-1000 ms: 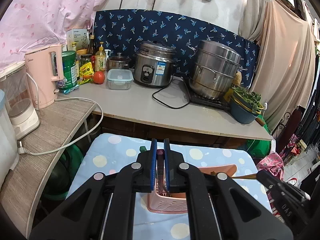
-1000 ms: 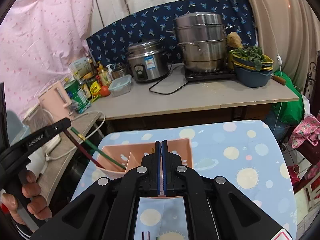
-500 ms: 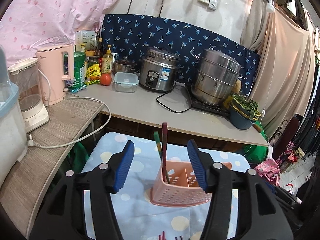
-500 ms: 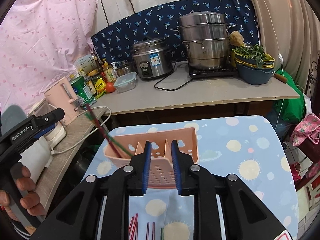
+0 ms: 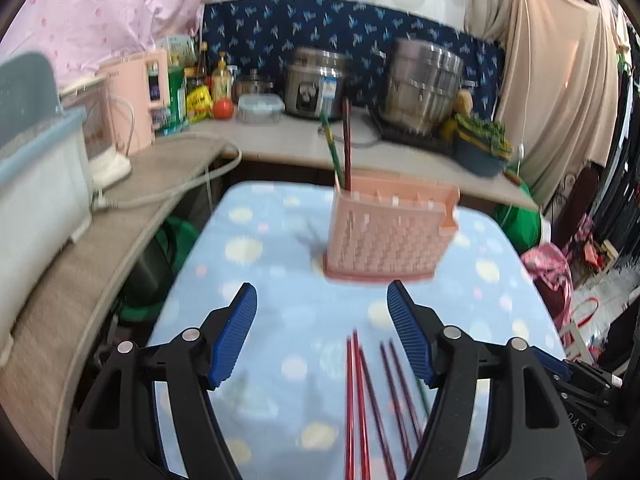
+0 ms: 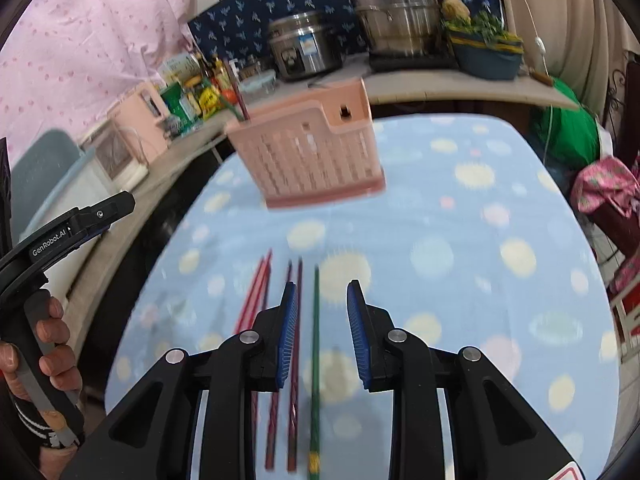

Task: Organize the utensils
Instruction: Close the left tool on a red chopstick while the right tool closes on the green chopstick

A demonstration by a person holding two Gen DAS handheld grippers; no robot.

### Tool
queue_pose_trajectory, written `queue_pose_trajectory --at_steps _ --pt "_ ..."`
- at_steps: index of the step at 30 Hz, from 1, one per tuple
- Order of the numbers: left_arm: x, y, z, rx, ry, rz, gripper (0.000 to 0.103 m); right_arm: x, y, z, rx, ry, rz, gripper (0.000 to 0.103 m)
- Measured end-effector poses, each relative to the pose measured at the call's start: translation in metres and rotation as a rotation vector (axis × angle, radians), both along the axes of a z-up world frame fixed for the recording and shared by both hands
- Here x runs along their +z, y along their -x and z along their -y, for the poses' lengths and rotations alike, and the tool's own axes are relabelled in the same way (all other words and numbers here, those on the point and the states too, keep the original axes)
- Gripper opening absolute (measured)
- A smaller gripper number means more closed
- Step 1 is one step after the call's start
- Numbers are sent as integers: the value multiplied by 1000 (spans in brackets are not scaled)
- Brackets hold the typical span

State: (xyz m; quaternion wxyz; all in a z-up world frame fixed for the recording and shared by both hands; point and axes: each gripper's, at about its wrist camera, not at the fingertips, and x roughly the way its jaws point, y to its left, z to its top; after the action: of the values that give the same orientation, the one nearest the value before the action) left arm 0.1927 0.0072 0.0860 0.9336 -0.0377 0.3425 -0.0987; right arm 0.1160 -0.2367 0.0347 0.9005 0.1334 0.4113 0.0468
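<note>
Left gripper (image 5: 322,336): jaws have just been opening and now stand wide with nothing between them; a second ago they were pinched on a chopstick over the pink holder; it now hangs back above the spotted cloth (image 5: 272,288)
Right gripper (image 6: 322,328): jaws parted narrowly, having opened from fully closed a second ago; the green chopstick (image 6: 316,360) lies on the cloth in line with the gap, pads not pressing it
Pink holder (image 5: 390,232): stands on the cloth beyond both grippers; farther off in both views than a second ago
Chopsticks in holder: one green (image 5: 331,148) and one dark red (image 5: 346,144) stand upright in its left end compartment
Chopsticks on cloth: red pairs (image 5: 356,396) lie side by side near the left gripper's right finger; in the right wrist view they lie just left of the green one; none showed there a second ago
Writing: "GenRobot.AI" on the left gripper's body in the right wrist view; "DAS" on the other gripper's body (image 5: 580,424) in the left wrist view; counter labels too blurred to read
Hand (image 6: 48,364): wraps the left gripper's handle at the frame edge
</note>
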Motion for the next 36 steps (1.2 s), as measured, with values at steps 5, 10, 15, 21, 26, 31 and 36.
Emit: queue_pose_trajectory --at_steps 5,10,15,21,26,31,36 --pt "-49 39 3 -33 -31 -108 64 -38 40 -6 14 20 -83 25" --pt "-87 64 3 -41 -57 -197 64 -62 61 -16 28 -5 -137 25" --pt "-112 83 3 -53 -68 -253 64 -76 70 -27 50 21 -163 25" --pt "-125 96 3 -72 -73 -284 64 -84 77 -36 68 23 -181 25" --pt "-137 102 7 -93 -82 -310 64 -89 78 -41 77 44 -194 19" --pt "-144 104 9 -98 -92 -322 64 -92 78 -36 61 40 -199 8" --pt "-150 103 11 -94 -114 -324 62 -93 77 -37 58 46 -192 8"
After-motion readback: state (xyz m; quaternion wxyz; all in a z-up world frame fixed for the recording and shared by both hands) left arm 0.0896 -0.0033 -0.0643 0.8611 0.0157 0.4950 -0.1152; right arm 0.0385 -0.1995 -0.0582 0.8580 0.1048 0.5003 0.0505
